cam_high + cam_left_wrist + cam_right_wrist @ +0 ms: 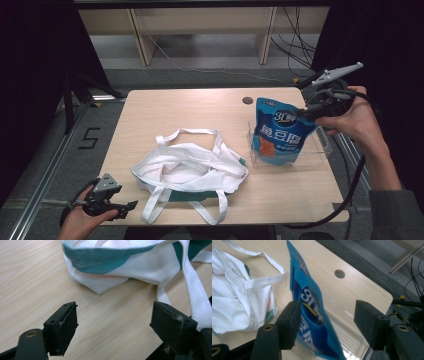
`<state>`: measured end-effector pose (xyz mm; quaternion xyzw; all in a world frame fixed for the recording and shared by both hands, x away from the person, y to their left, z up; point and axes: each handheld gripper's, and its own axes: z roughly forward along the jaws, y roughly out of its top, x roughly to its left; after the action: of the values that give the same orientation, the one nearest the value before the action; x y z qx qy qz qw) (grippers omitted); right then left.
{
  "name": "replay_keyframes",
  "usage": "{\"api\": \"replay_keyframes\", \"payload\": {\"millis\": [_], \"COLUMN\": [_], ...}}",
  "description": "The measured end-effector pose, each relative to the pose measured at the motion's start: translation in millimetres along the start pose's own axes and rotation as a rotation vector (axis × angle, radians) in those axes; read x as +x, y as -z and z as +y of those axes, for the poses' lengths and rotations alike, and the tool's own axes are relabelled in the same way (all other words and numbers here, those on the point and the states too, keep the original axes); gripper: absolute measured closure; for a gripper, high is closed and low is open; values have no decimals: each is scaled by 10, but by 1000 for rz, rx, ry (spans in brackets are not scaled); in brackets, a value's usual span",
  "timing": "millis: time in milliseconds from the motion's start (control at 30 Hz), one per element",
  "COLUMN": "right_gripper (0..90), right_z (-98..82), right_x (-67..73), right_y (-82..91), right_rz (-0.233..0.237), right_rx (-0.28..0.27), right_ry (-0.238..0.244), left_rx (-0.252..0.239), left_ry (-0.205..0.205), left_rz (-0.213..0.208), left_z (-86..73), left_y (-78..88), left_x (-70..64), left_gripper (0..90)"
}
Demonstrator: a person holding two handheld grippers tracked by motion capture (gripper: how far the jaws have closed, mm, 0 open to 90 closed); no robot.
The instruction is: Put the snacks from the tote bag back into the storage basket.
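A white tote bag [190, 165] [125, 262] [234, 297] with teal patches and long white straps lies crumpled on the wooden table [175, 110]. A blue snack pouch [277, 132] [312, 315] stands upright in a clear plastic tray [320, 150] [352, 340] at the right. My right gripper [302, 114] [328, 312] is open around the pouch's upper right edge; the pouch rests against one jaw, the other stands well clear. My left gripper [125, 207] [113, 325] is open and empty, low over the table's front left corner, just short of the bag's corner.
A round cable hole [247, 100] [339, 273] sits in the table behind the tray. Bare wood lies left of and behind the bag. Cables and a shelf frame [200, 30] stand on the floor beyond the far edge.
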<state>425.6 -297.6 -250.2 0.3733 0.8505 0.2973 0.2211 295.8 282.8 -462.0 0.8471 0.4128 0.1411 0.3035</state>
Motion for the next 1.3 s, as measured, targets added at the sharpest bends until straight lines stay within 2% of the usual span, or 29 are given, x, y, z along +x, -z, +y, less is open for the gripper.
{"api": "replay_keyframes", "payload": {"millis": [33, 133, 367, 400, 467, 567, 633, 667, 733, 800, 833, 867, 967, 1000, 1033, 1067, 1100, 1167, 1200, 1233, 1300], "right_gripper": [391, 382, 367, 369, 378, 425, 437, 449, 500, 584, 609, 645, 806, 846, 866, 889, 900, 900, 900, 900, 900], "right_z": [-51, -200, -492, -530, -625, -771, -870, -908, -1013, -1098, -1133, -1156, -1227, -1241, -1247, -1248, -1252, -1222, -1226, -1203, -1189], "right_x": [14, -5, -30, -10, -5, 4, 21, 28, 6, 9, 6, 15, 37, 56, 65, 84, 103, 129, 128, 145, 114], "right_y": [27, 69, 167, 174, 163, 112, 56, 36, -43, -120, -160, -185, -290, -331, -357, -392, -437, -472, -523, -538, -605], "right_rz": [-2, -11, -29, -26, -30, -17, -13, 0, -3, 12, 9, 20, 25, 19, 24, 30, 30, 43, 28, 33, 25], "right_rx": [0, -33, -36, -35, -33, -18, -13, 6, -5, 24, 15, 34, 35, 26, 41, 34, 14, 40, 18, 36, 33], "right_ry": [-32, -41, -91, -116, -102, -104, -132, -163, -159, -203, -196, -217, -178, -173, -158, -166, -166, -180, -160, -185, -157], "left_rx": [4, 1, -3, 2, 2, -1, -2, -2, 3, 2, -3, -2, -1, 6, 6, 4, -2, 2, 1, 1, 1], "left_ry": [-1, -12, -3, -9, -10, -7, -5, -6, -10, -8, -2, -2, -6, -13, -12, -10, -4, -10, -9, -9, -7], "left_rz": [0, 8, 13, 10, 10, 13, 13, 12, 10, 10, 10, 10, 11, 14, 14, 14, 10, 9, 9, 9, 9], "left_z": [1, 5, 2, 4, 4, 3, 3, 3, 4, 3, 2, 3, 4, 5, 5, 4, 4, 4, 5, 5, 3], "left_y": [4, 9, 2, 7, 8, 5, 5, 6, 9, 9, 4, 2, 1, 1, 0, 0, 3, 10, 10, 12, 17], "left_x": [2, 11, 10, 13, 14, 11, 11, 11, 14, 15, 11, 12, 11, 15, 15, 15, 11, 14, 14, 14, 16], "left_gripper": [205, 205, 206, 205, 206, 206, 206, 205, 205, 206, 206, 206, 206, 206, 206, 206, 206, 206, 206, 206, 206]}}
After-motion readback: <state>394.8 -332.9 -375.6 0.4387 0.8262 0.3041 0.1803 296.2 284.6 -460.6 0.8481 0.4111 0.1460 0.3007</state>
